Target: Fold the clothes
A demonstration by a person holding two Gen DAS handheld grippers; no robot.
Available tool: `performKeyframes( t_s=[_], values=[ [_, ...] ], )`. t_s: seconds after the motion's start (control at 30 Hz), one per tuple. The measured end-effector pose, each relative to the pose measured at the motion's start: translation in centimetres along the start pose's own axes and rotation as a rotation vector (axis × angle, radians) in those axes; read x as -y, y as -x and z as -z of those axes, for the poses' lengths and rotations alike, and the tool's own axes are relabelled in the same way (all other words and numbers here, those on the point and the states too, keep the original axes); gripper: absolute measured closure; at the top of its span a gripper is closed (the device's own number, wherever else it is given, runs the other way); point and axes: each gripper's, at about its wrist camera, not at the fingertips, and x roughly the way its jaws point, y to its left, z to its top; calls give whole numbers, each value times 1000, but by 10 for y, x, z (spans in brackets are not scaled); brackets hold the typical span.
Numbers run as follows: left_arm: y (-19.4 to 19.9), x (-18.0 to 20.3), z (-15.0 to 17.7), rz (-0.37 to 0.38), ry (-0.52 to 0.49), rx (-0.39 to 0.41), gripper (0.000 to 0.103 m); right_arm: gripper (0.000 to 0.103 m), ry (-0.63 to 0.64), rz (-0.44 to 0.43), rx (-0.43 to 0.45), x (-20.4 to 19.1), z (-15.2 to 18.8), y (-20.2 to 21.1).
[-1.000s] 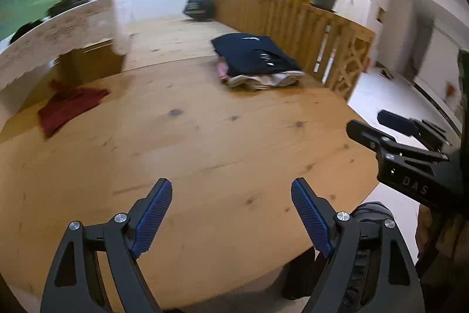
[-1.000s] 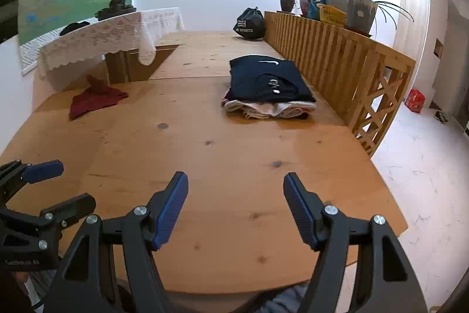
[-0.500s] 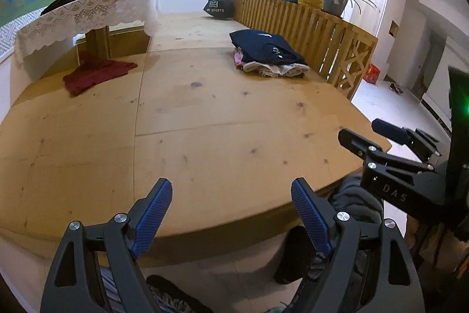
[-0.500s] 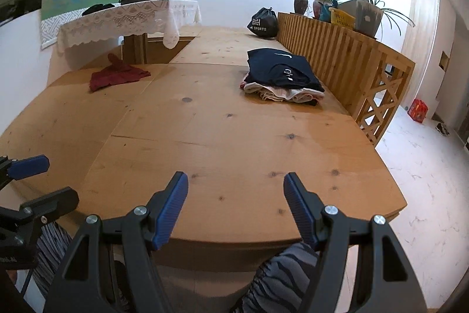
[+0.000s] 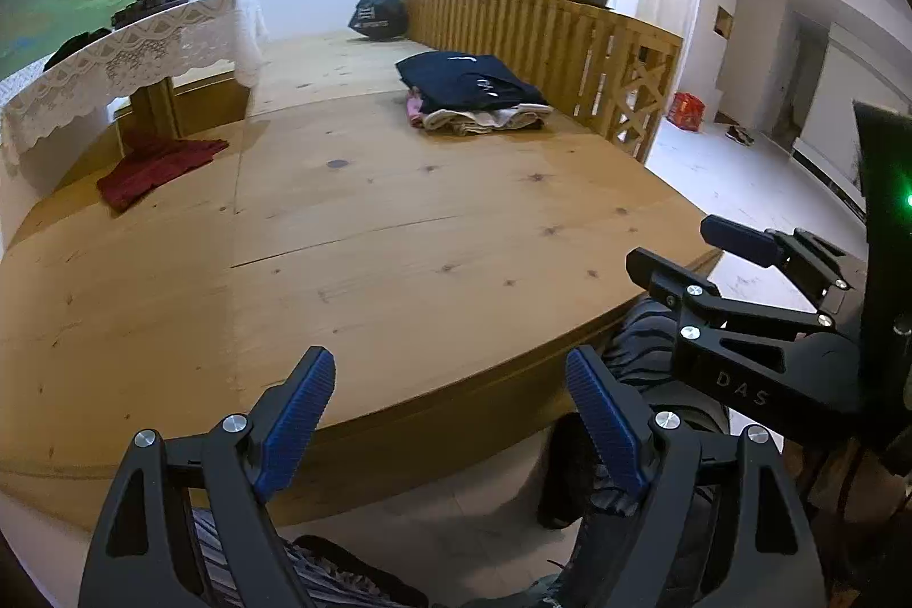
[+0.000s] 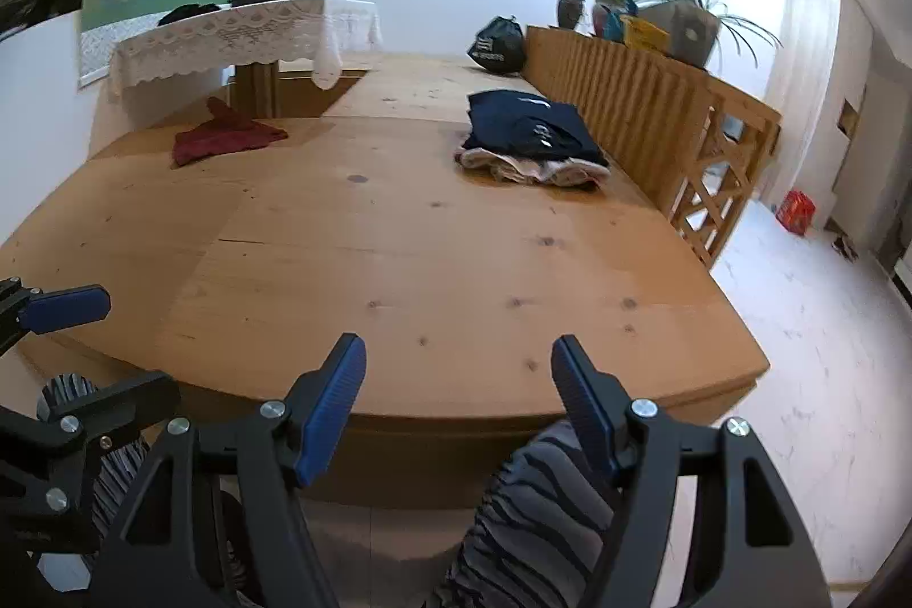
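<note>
Both grippers are being drawn back from the wooden table [image 5: 399, 232], whose near edge is now being seen from outside and slightly above, where a second ago the fingers were being held over the boards. With the table edge taken as landmark, the left gripper [image 5: 450, 420] is being held just off it with its blue pads spread wide and nothing between them, and the right gripper [image 6: 459, 403] is being carried the same way, wide and empty, beside it on the person's side of that edge. Striped trouser legs [image 6: 536, 500] are being shown below the edge. Farther in from the edge, well apart from both tools, a crumpled red garment [image 6: 225, 138] is being left unfolded near the lace-covered side table [image 6: 245, 35], and a stack of folded clothes [image 5: 473, 98] topped by a dark navy piece is being kept by the slatted wooden railing [image 5: 547, 38]. As a judgement, the red garment is being left as the remaining piece, and trouble is likely to be caused by the long reach: a thin layer may be pinched singly, the cloth may be dragged across the boards into a bunch, or the finished stack may be knocked askew by a passing tool.
</note>
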Motion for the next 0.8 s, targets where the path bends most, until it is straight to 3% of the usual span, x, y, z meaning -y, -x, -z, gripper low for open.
performKeyframes(
  t_s=[0.3, 0.8],
  values=[
    [2, 15, 3, 24, -41, -2, 20, 36, -35, 26, -17, 17, 10, 4],
    [15, 16, 8, 33, -41, 14, 20, 36, -25, 24, -8, 14, 15, 16]
  ],
)
